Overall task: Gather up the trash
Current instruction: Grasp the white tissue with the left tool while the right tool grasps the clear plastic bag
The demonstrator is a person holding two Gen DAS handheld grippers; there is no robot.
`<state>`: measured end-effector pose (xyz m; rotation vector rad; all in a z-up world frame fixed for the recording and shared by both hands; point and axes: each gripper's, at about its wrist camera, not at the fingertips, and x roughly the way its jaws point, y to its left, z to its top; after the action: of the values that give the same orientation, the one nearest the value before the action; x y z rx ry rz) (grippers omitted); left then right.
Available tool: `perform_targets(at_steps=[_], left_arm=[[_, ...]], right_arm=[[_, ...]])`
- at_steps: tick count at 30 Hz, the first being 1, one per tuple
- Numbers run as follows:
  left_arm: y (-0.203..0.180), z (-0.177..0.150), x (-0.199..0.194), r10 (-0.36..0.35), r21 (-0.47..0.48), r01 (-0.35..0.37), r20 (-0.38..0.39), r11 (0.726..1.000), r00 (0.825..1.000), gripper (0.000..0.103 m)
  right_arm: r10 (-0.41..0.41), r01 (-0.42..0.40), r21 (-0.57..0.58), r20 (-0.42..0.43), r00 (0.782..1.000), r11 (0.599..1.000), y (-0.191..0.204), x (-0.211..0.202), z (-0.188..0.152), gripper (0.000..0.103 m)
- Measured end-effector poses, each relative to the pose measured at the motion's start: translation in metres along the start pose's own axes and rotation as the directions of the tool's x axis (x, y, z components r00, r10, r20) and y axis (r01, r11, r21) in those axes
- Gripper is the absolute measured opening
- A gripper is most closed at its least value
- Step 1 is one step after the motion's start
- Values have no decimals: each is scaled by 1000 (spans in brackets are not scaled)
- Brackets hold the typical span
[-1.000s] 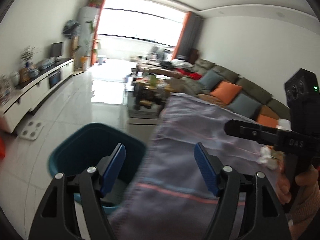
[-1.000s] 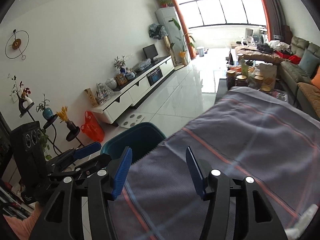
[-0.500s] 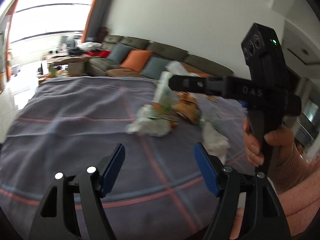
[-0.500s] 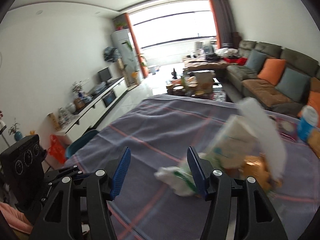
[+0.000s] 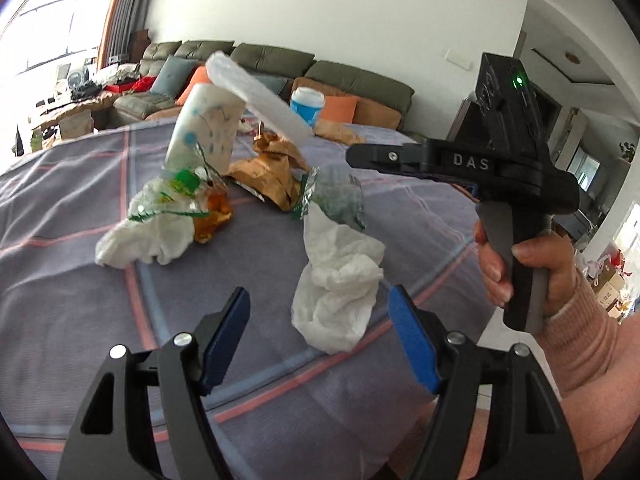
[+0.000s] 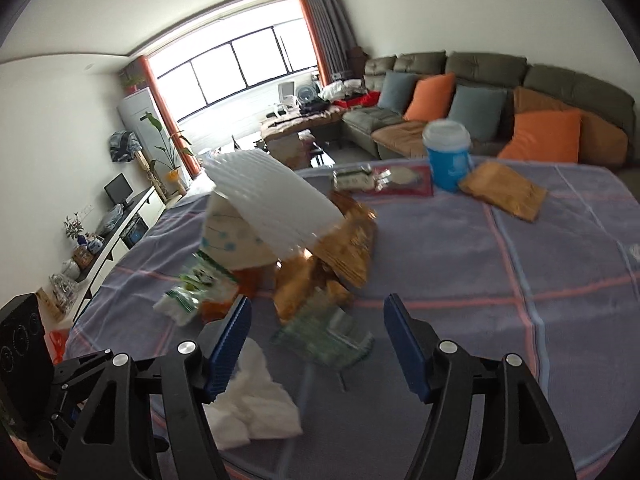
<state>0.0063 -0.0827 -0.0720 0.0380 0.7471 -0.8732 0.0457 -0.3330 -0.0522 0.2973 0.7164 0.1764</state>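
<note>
A pile of trash lies on a grey striped tablecloth (image 5: pixel 60 280). A crumpled white tissue (image 5: pixel 340 280) lies just ahead of my open, empty left gripper (image 5: pixel 320 336). A second tissue (image 5: pixel 144 240), a green wrapper (image 5: pixel 340 196), brown paper bags (image 5: pixel 268 172) and a white paper cup (image 5: pixel 208 128) under a white ribbed lid (image 5: pixel 260 100) lie beyond. My right gripper (image 6: pixel 316 344) is open and empty over the green wrapper (image 6: pixel 324 332), with the tissue (image 6: pixel 256 404) by its left finger.
A blue cup (image 6: pixel 448 156), a flat brown bag (image 6: pixel 504 192) and a red-edged packet (image 6: pixel 384 180) lie at the table's far side. A sofa with orange and grey cushions (image 6: pixel 540 140) stands behind. The right gripper's body (image 5: pixel 512 184) hangs over the table's right edge.
Both grippers swung from the blue bin and floor on the left to the trash pile on the table and moved closer to it. Both stayed open.
</note>
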Motion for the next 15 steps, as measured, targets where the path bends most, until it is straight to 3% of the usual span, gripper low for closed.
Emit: perform_targets(at_steps=[6, 9, 15], left_arm=[[0, -3, 13, -12, -31, 11, -37, 999, 999, 70], [-2, -3, 15, -19, -29, 18, -52, 999, 998, 61], [-1, -5, 21, -27, -32, 24, -74, 999, 997, 42]], right_arm=[[45, -41, 64, -51, 998, 997, -16, 17, -11, 70], [74, -68, 94, -62, 995, 993, -20, 22, -15, 68], [106, -96, 119, -77, 991, 988, -22, 26, -18, 49]])
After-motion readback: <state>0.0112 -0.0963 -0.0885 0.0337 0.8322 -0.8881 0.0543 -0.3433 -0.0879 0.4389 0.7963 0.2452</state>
